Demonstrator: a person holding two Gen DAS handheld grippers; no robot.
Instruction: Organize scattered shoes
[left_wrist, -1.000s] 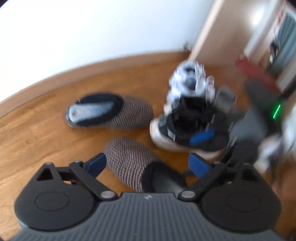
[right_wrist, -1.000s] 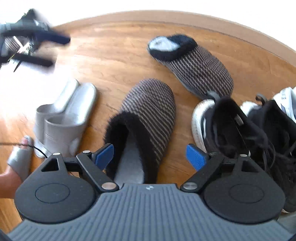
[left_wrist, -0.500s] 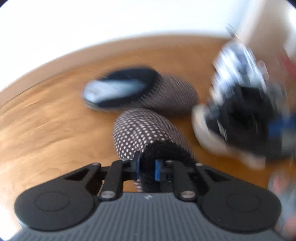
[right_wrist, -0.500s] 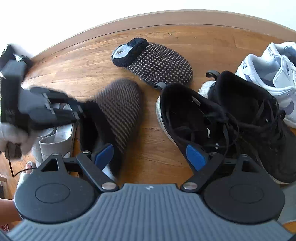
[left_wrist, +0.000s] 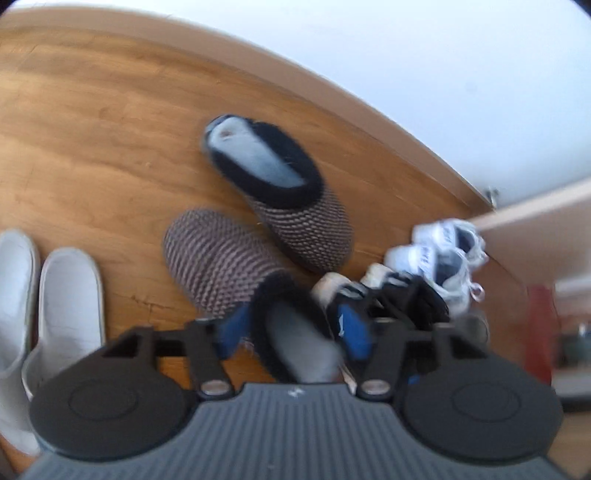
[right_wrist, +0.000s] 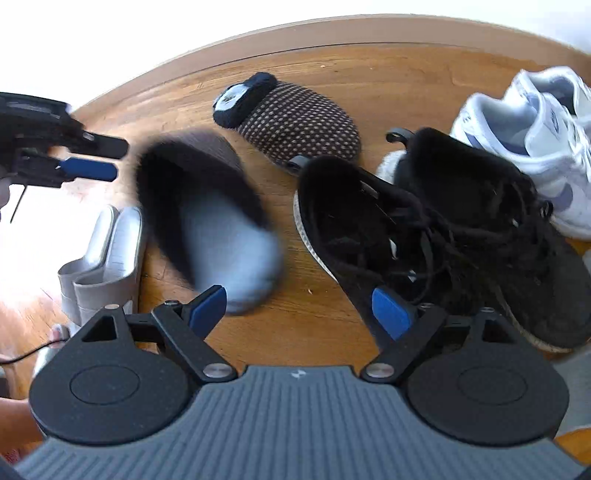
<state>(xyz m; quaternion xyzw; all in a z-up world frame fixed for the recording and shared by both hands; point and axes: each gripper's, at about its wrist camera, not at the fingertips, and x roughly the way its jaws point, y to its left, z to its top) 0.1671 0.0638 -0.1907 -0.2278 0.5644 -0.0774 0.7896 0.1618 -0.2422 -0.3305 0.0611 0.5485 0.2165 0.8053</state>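
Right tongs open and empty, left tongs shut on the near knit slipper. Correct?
No. The left tongs are open: the left wrist view shows their blue pads spread either side of the heel of the near knit slipper, not clamped. The right tongs are open and empty, as stated.

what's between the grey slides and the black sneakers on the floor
In the right wrist view, one knit slipper, blurred, sits between the grey slides and the black sneakers, with bare wood floor beside it.
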